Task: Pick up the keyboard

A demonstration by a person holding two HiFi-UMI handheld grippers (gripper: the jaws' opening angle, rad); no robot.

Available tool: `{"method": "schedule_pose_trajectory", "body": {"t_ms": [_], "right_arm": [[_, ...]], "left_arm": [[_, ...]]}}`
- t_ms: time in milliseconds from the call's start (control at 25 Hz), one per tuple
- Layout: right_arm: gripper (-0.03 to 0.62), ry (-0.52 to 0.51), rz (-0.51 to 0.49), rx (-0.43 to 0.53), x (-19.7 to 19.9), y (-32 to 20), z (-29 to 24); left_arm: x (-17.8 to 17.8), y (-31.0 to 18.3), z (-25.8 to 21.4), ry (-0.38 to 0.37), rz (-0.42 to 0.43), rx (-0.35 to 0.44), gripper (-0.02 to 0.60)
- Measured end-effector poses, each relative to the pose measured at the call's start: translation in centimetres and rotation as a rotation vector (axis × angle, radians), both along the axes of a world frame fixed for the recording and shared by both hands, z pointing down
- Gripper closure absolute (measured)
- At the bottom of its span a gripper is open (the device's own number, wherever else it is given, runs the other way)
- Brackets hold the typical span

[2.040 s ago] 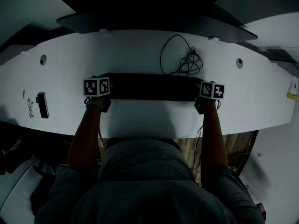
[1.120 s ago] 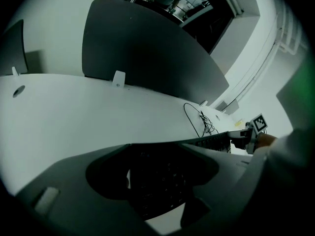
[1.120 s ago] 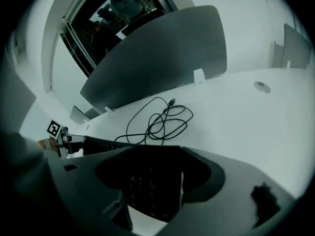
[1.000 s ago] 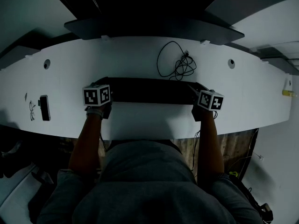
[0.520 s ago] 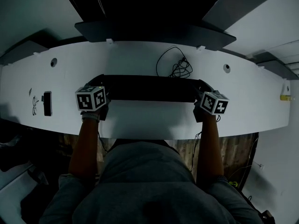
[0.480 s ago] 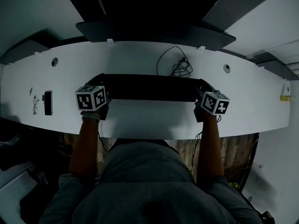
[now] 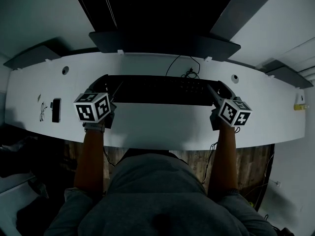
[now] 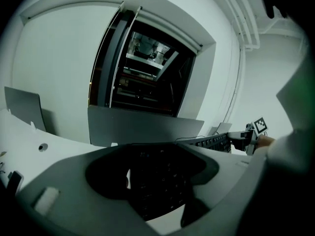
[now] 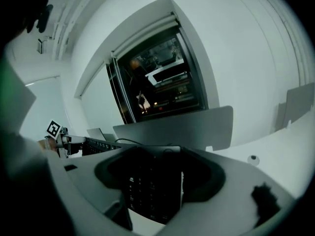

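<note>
Above desk (image 7: 162, 124), keyboard (image 7: 162, 89) clamped at both ends by left gripper (image 7: 105, 85) and right gripper (image 7: 219, 88); lifted higher than before.

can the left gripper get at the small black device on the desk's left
Probably not now: the left gripper is shut on the keyboard's end. The desk between it and the device looks bare, though.
</note>
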State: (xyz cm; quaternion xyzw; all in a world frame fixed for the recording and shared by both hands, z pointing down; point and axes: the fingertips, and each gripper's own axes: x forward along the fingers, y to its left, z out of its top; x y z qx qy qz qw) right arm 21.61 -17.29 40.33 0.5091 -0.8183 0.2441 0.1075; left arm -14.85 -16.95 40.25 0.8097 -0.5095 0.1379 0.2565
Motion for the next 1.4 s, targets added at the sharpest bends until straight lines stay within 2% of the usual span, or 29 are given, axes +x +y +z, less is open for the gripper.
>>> {"method": "schedule_pose_trajectory", "body": {"t_ms": [760, 1400], "right_arm": [[0.324, 0.008, -0.004, 0.275, -0.8, 3.1, -14.3], [0.324, 0.007, 0.004, 0.409, -1.7, 6.2, -20.5]], "left_arm": [[-1.1, 3.2, -13.2, 0.014, -0.018, 0.243, 0.304], [-2.1, 5.8, -19.6, 0.016, -0.012, 0.378, 0.302]]}}
